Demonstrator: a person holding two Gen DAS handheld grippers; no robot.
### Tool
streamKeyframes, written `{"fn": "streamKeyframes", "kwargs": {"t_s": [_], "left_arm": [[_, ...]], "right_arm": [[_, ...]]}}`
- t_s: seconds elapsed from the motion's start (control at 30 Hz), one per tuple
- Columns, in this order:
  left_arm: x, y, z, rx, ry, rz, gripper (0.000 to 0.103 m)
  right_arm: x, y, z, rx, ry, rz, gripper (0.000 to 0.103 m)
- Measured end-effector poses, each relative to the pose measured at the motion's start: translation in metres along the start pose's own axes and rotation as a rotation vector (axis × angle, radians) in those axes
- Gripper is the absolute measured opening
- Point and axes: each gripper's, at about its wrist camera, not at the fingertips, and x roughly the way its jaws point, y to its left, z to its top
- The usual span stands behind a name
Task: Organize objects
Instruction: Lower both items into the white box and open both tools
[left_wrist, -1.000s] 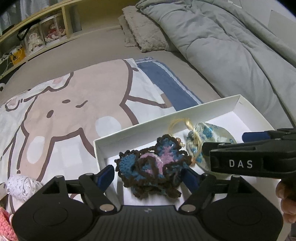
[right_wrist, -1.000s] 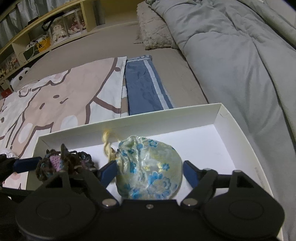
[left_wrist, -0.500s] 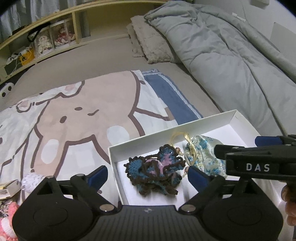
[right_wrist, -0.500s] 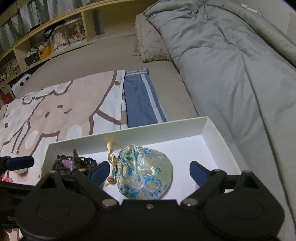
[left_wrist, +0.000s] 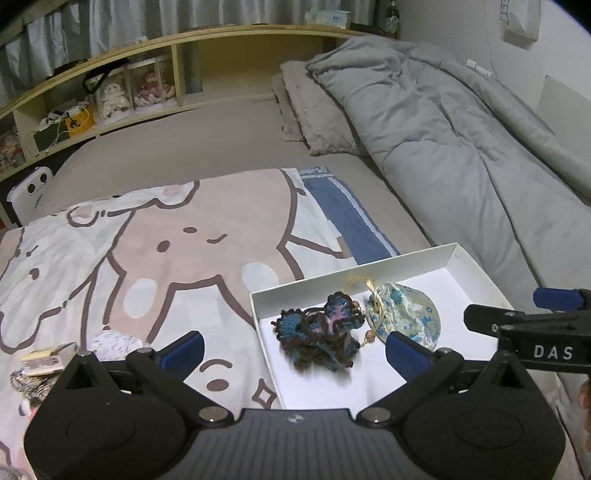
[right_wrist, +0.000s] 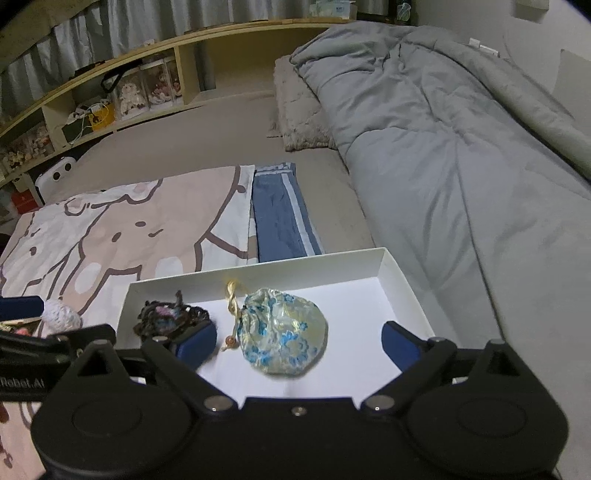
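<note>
My left gripper (left_wrist: 293, 349) and right gripper (right_wrist: 299, 341): jaws opening, empty; crochet (left_wrist: 319, 338) and pouch (right_wrist: 282, 330) boxed; low fingers risk snagging yarn.

place: bedroom | evidence: grey duvet (left_wrist: 461, 147), pillow (left_wrist: 314, 114), headboard shelf (left_wrist: 147, 74)

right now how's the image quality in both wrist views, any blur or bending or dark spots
Left wrist view: dim indoor light, fisheye bows the shelf, corners go black; crochet piece in the white box stays sharp. Right wrist view: same bending and dimness, floral pouch a little soft, no glare.
</note>
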Motion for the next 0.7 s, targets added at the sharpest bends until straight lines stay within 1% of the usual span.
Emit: {"fn": "streamKeyframes", "kwargs": {"t_s": [0.27,0.7], "left_arm": [[-0.033,0.003,-0.014,0.001,-0.026,-0.006,0.103],[-0.080,0.011,-0.038,-0.019,-0.068,-0.007,0.103]], "right_arm": [[-0.041,0.006,-0.013,-0.026,-0.056,-0.012,0.103],[-0.093,0.010,-0.037,-0.031,-0.109,-0.013,0.103]]}}
